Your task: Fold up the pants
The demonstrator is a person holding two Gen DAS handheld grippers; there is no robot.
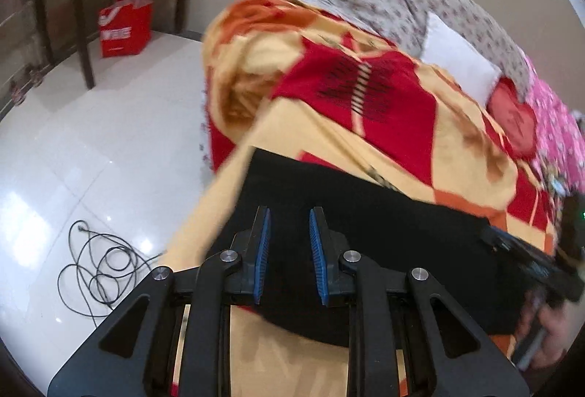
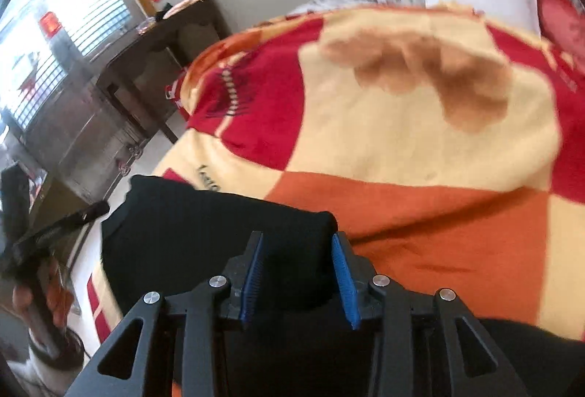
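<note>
Black fabric pants (image 1: pixel 365 214): bundled on the red-orange-cream patterned blanket (image 1: pixel 365 126), long axis crosswise, directly under both grippers. Left gripper (image 1: pixel 289 247) spread, empty; right gripper (image 2: pixel 298 272) spread, straddling the pants' end, nearer.

Pants (image 1: pixel 365 214) on blanket (image 1: pixel 420 126) — pillow (image 1: pixel 457 64) behind

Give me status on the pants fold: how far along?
Done: the black pants lie on the patterned blanket as a compact block with a rounded fold edge, so at least one fold looks made. In hand: nothing; the left tool and right tool sit open over the cloth. Left: possibly a final fold or tidying; unclear.
</note>
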